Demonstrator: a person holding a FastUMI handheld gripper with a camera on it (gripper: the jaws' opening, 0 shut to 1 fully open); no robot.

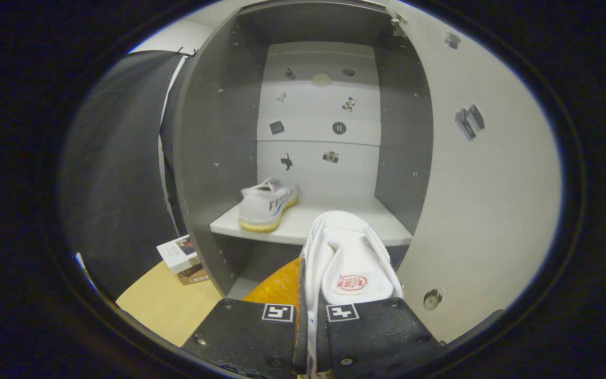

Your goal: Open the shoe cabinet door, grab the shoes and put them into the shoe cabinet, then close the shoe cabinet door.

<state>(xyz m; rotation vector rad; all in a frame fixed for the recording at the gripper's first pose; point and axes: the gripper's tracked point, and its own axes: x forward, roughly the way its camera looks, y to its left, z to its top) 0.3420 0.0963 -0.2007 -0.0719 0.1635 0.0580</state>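
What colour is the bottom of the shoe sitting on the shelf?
Yellow. The sole of the white shoe on the shelf shows best in the gripper view.

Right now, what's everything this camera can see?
Shoe cabinet: one, grey, straight ahead.
Cabinet door: one, white, swung open beside the cabinet.
Shelf: one, white, inside the cabinet.
Shoe on shelf: one, white with yellow sole, toward the shelf's far side from the door.
Held shoe: one, white, clamped by its side wall, just before the shelf.
Books: a small stack, on the wooden floor beside the cabinet.
Tool: one, closed on the held shoe.
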